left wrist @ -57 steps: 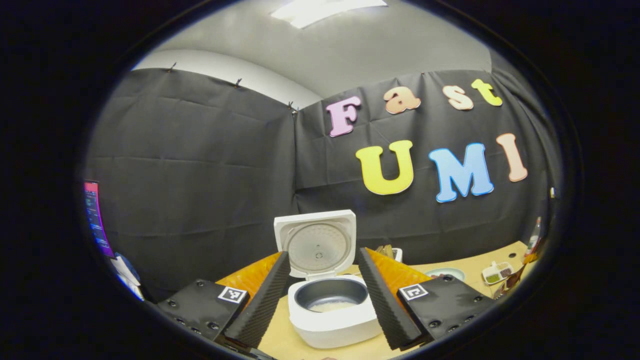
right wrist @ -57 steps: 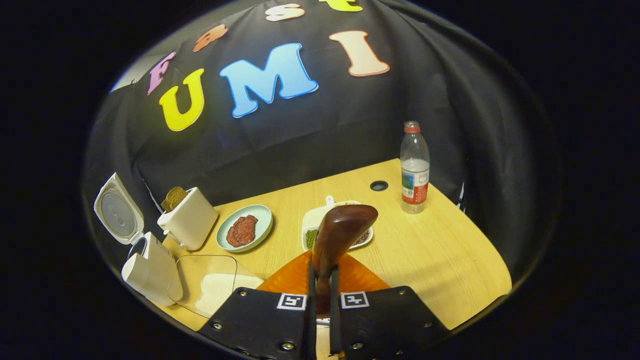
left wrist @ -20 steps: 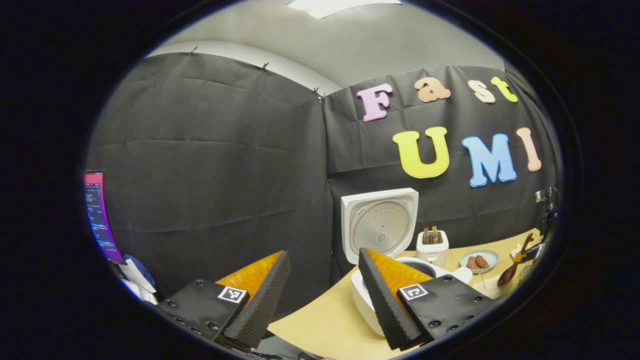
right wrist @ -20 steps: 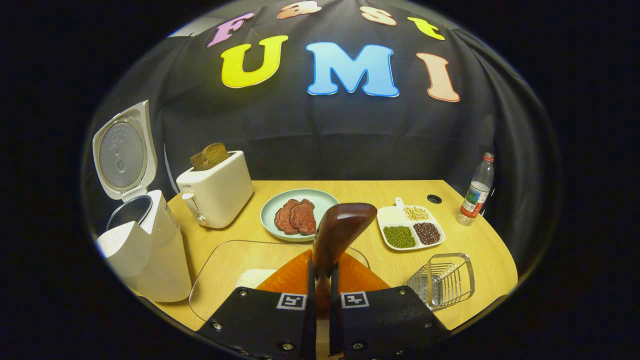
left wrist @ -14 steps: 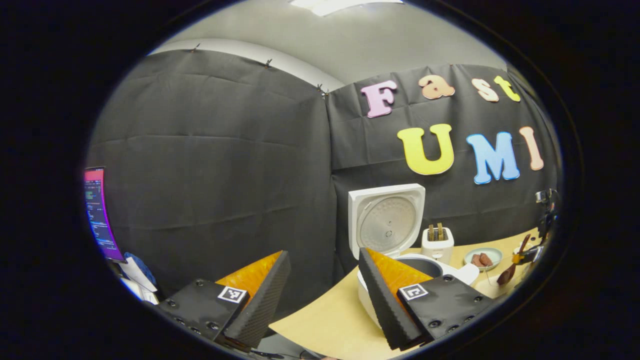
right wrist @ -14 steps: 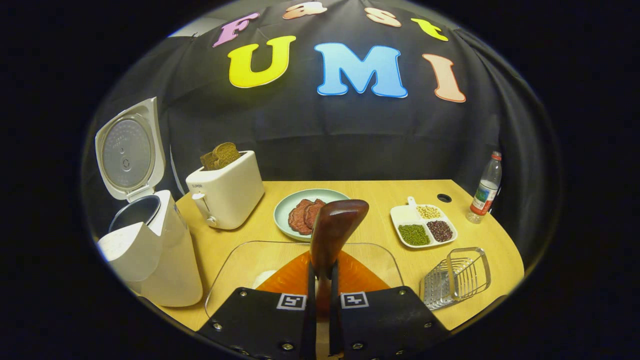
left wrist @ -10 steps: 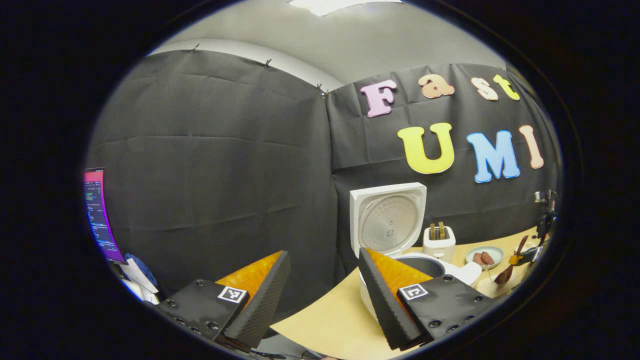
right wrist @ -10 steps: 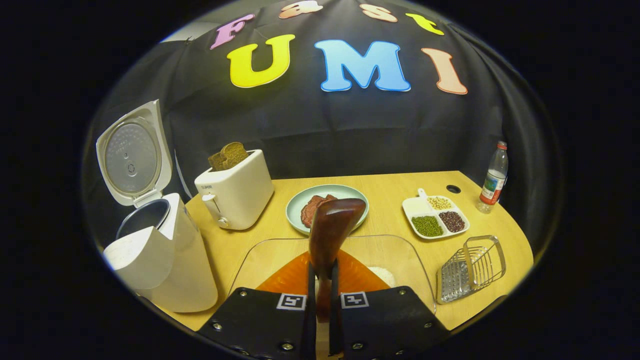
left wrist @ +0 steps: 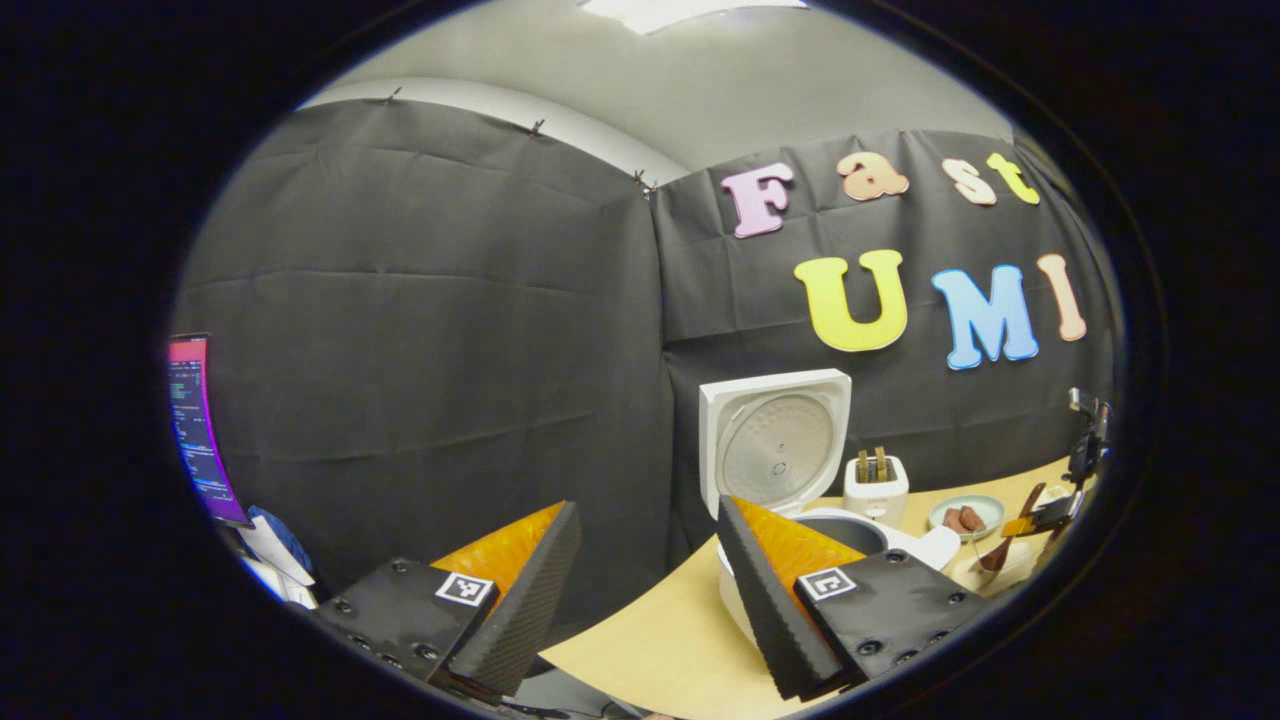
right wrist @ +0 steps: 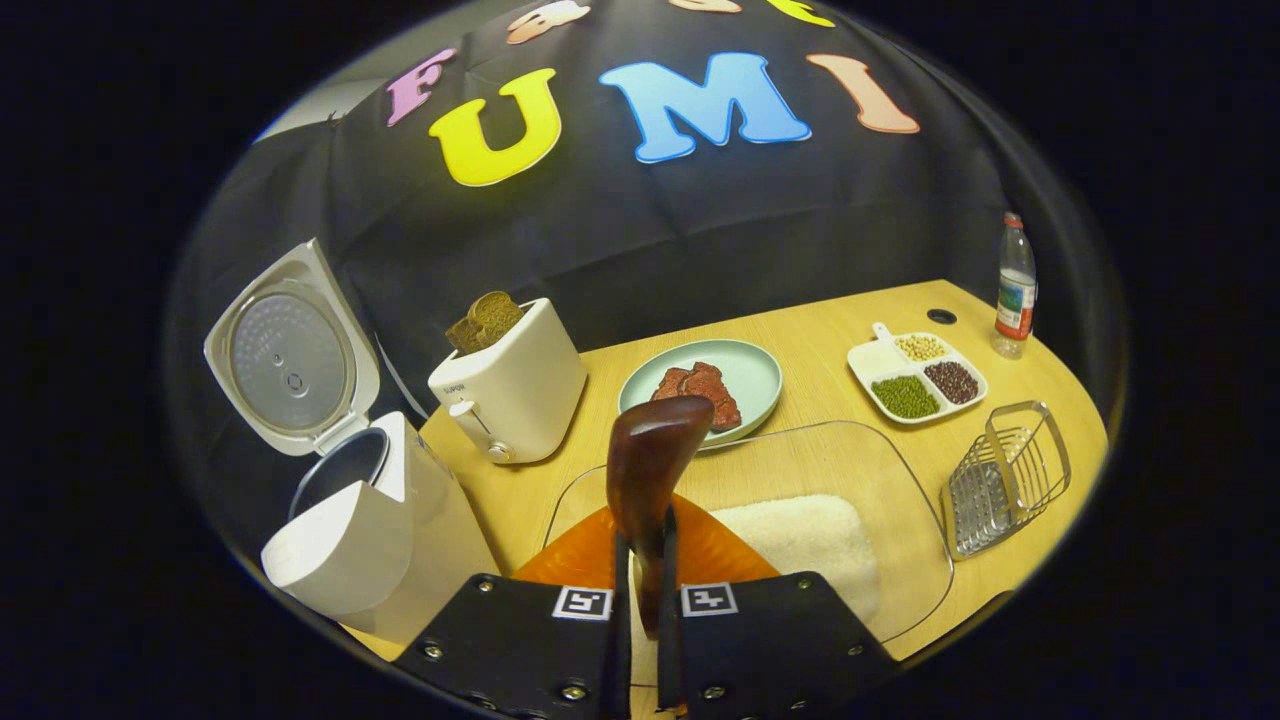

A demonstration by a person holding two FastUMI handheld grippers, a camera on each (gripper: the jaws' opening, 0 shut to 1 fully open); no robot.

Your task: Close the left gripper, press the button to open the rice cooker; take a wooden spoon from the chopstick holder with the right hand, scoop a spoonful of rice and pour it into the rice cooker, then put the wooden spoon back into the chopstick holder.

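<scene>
My right gripper (right wrist: pixel 640 570) is shut on the handle of a dark wooden spoon (right wrist: pixel 652 470). The spoon's bowl points forward, above the near edge of a clear glass tray (right wrist: pixel 905 500) that holds a flat heap of white rice (right wrist: pixel 800 535). The white rice cooker (right wrist: pixel 375 545) stands at the left with its lid (right wrist: pixel 290 360) up and its pot open. The wire chopstick holder (right wrist: pixel 1005 475) sits right of the tray. My left gripper (left wrist: pixel 648 505) is open and holds nothing, left of the cooker (left wrist: pixel 845 525). Far right, the right gripper (left wrist: pixel 1050 510) carries the spoon (left wrist: pixel 1000 545).
A white toaster (right wrist: pixel 515 385) with bread stands behind the tray, next to a pale green plate (right wrist: pixel 745 365) of meat. A divided dish (right wrist: pixel 915 375) of beans and a water bottle (right wrist: pixel 1015 285) are at the back right. A lit monitor (left wrist: pixel 195 430) is off the table's left side.
My right gripper has tipped down and come in over the glass tray with the spoon, so the rice heap now lies just ahead. My left gripper swung left off the cooker earlier, then stayed still.
</scene>
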